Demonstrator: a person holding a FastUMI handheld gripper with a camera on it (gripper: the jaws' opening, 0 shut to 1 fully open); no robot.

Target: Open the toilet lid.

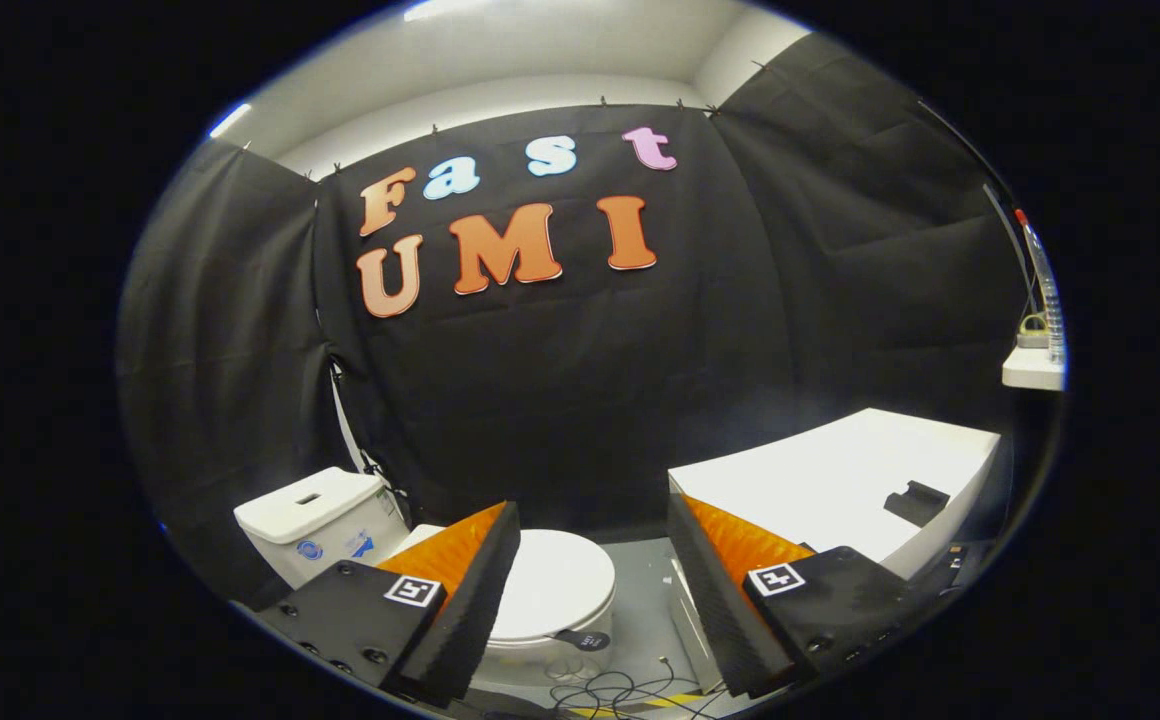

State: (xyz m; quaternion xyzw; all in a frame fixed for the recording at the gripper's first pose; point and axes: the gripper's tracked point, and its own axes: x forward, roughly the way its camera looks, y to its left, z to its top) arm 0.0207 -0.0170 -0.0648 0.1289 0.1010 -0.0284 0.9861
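Observation:
A white toilet stands on the floor below and beyond my fingers. Its lid (558, 585) lies flat and closed over the bowl, partly hidden behind the left finger. The white tank (312, 520) sits to the left of the lid, against the black cloth wall. My gripper (592, 540) is open, with a wide gap between its fingers and nothing held. It hangs above the toilet, well apart from the lid. A small dark tab (583, 640) shows at the lid's front edge.
A white table (820, 480) stands right of the toilet, with a small black object (915, 502) on it. Loose cables (610, 690) and a yellow-black tape strip lie on the grey floor before the bowl. A white shelf (1032, 368) sticks out at the far right.

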